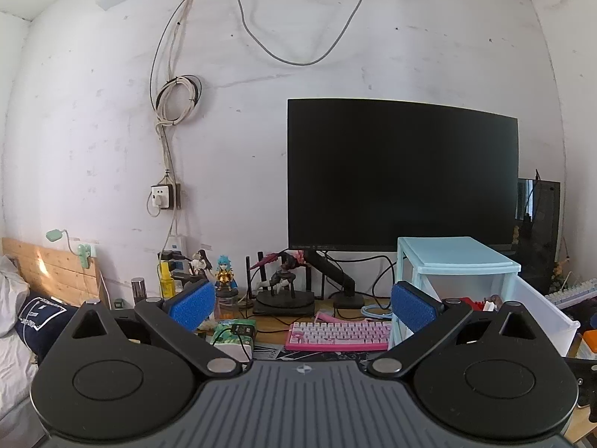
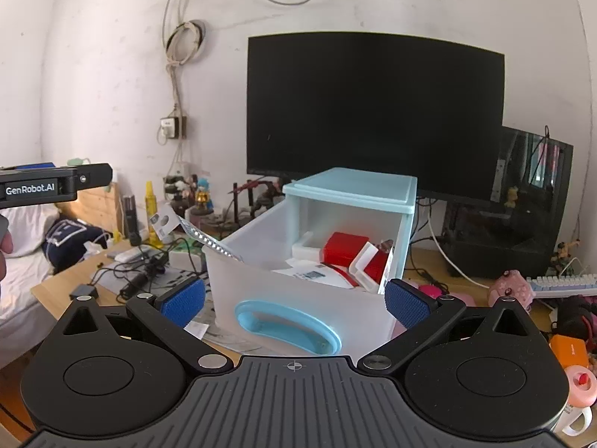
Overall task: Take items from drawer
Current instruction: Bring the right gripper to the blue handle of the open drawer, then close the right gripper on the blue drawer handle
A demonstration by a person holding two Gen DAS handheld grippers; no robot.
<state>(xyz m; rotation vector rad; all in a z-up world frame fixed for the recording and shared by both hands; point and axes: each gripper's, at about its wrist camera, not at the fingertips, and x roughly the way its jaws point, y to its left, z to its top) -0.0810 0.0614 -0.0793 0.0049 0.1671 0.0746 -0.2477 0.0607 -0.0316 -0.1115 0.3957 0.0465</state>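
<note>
Directly ahead of the right tool (image 2: 294, 308) stands the drawer (image 2: 298, 298), pulled well out of its pale blue cabinet (image 2: 354, 190) on the wooden surface (image 2: 48, 291). The tool's blue pads (image 2: 405, 304) are spread wide apart with nothing between them, and the drawer's translucent front wall with its blue handle (image 2: 287, 321) sits just beyond the gap, roughly centred. Inside the drawer lie a red box (image 2: 343, 248), a red-and-white box (image 2: 373, 265) leaning against the right wall, a small white box (image 2: 304, 248) and some printed paper (image 2: 317, 274). A strip of foil blister packaging (image 2: 209, 239) pokes up over the drawer's left rim.

From the left wrist view, the left tool (image 1: 302, 304) is likewise spread wide and empty, held higher and pointing toward the black monitor (image 1: 403, 175). The cabinet (image 1: 455, 261) lies to the right of this tool, partly behind its right pad (image 1: 412, 306), with the open drawer (image 1: 541, 310) beyond that finger. A pink keyboard (image 1: 337, 336) lies on the surface between the two pads. In the right wrist view the left tool's body (image 2: 56, 184) shows at the left edge, well apart from the drawer.
</note>
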